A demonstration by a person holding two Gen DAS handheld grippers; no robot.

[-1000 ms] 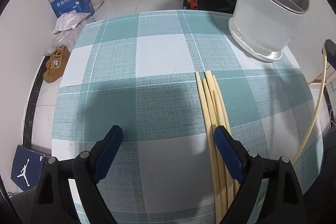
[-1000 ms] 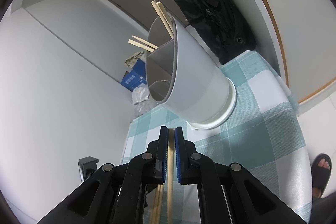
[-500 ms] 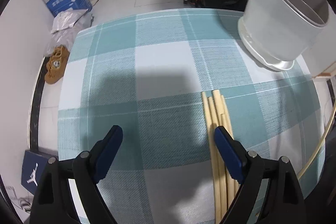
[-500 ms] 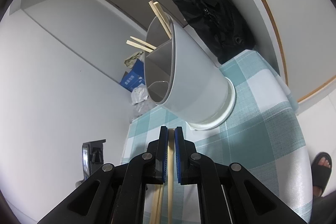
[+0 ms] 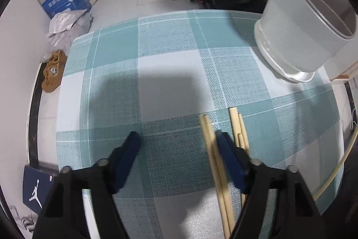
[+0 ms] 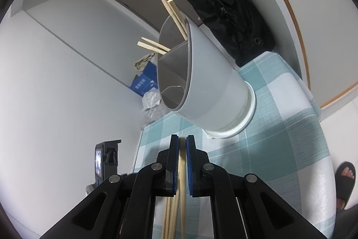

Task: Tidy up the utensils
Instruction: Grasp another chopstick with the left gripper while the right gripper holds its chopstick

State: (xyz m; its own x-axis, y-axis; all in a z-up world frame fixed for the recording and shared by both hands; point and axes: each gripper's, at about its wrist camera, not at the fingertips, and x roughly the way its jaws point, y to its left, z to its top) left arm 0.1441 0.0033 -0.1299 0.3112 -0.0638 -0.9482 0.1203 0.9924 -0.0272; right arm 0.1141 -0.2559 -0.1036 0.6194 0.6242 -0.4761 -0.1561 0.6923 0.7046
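Several pale wooden chopsticks lie on the checked tablecloth (image 5: 170, 82). Two chopsticks (image 5: 209, 140) lie between the fingers of my left gripper (image 5: 177, 140), close against the right finger. The other chopsticks (image 5: 238, 129) lie just outside that finger. The left jaws are closing, and the left pad is still well clear of the pair. My right gripper (image 6: 182, 142) is shut on one chopstick (image 6: 182, 162), held above the table in front of the grey divided utensil holder (image 6: 208, 91). Two pairs of chopsticks (image 6: 175, 15) stand in the holder.
The holder (image 5: 299, 28) stands at the table's far right corner. A black bag (image 6: 219, 6) hangs behind it by the wall. On the floor are a blue box (image 5: 67, 1), brown shoes (image 5: 52, 73) and a shoe box (image 5: 35, 187). A person's sandalled foot (image 6: 345, 183) is at the right.
The left jaws have narrowed and shifted along the chopsticks. Two chopsticks now lie inside the right finger, parted from the rest. The right gripper and its chopstick have stayed put.
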